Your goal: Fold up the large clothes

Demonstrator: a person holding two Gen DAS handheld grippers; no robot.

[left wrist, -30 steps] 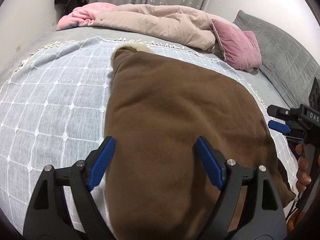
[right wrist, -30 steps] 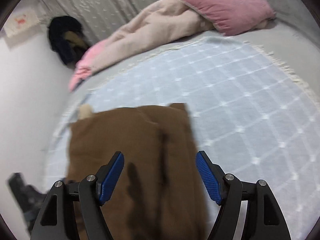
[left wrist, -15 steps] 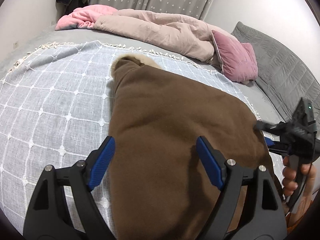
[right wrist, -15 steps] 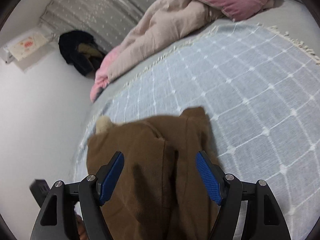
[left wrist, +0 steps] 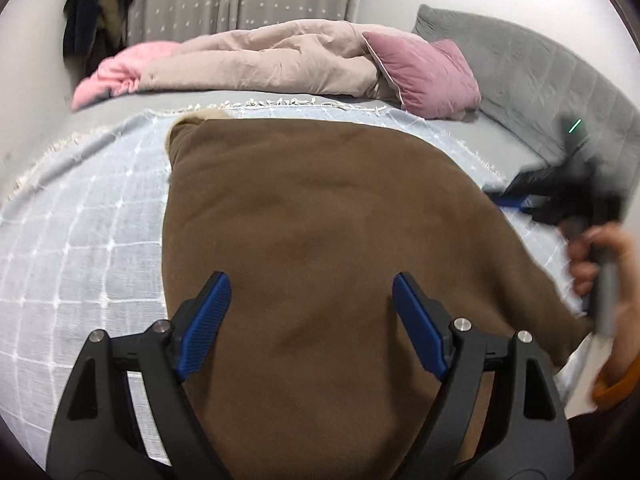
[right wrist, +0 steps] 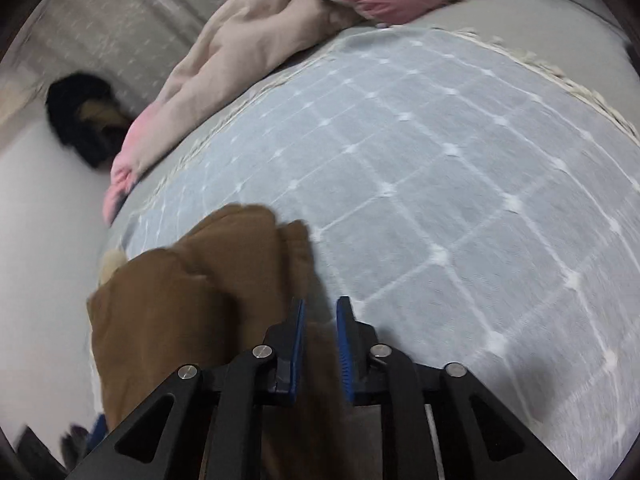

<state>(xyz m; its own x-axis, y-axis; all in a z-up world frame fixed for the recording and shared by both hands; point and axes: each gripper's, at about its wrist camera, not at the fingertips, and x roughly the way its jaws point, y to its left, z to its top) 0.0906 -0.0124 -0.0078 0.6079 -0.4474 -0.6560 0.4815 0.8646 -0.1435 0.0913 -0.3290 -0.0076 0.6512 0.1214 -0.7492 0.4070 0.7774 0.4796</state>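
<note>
A large brown garment [left wrist: 320, 240] lies spread on a light blue checked blanket [left wrist: 80, 248] on the bed. My left gripper [left wrist: 310, 320] is open, hovering over the garment's near part, nothing between its fingers. In the right wrist view the garment [right wrist: 192, 300] is bunched, and my right gripper [right wrist: 320, 320] has closed on its right edge, with brown cloth between the blue pads. The right gripper also shows blurred in the left wrist view [left wrist: 560, 200], at the garment's right edge, held by a hand.
A beige duvet [left wrist: 260, 64], a pink blanket [left wrist: 116, 76] and a pink pillow [left wrist: 424, 72] lie at the far side of the bed. A grey headboard [left wrist: 540, 80] is at right. Dark clothes [left wrist: 96, 8] hang on the wall. The blanket [right wrist: 460, 180] stretches right of the garment.
My right gripper went from wide open to closed on the garment's right edge, and the cloth there has bunched up. My left gripper stayed open and swung slightly over the garment.
</note>
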